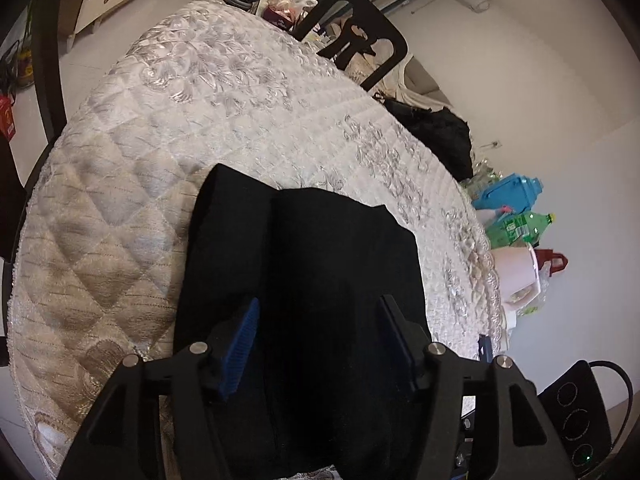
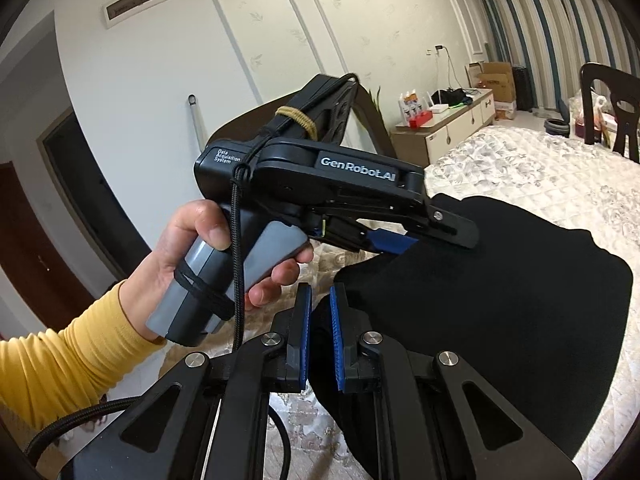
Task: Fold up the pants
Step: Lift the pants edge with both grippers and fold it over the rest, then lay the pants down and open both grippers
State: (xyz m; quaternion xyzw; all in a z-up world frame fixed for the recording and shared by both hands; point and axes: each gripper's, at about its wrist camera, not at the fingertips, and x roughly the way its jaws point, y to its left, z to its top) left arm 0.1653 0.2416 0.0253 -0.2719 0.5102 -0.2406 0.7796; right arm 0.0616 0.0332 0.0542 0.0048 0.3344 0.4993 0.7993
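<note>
The black pants (image 1: 312, 280) lie folded in a thick bundle on a round table with a quilted white cloth (image 1: 180, 120). My left gripper (image 1: 318, 308) is open just above the bundle, its blue pads to either side of it. In the right wrist view the pants (image 2: 500, 320) fill the lower right. The left gripper (image 2: 432, 236) shows there from the side, resting over the pants' near edge. My right gripper (image 2: 320, 312) is nearly shut, its blue pads pinching the pants' left edge.
A dark chair (image 1: 356, 36) stands at the table's far side, with bags and jars (image 1: 280, 4) on the table behind it. Bottles and a blue container (image 1: 512, 208) sit on the floor to the right. A low cabinet (image 2: 448, 124) stands by the wall.
</note>
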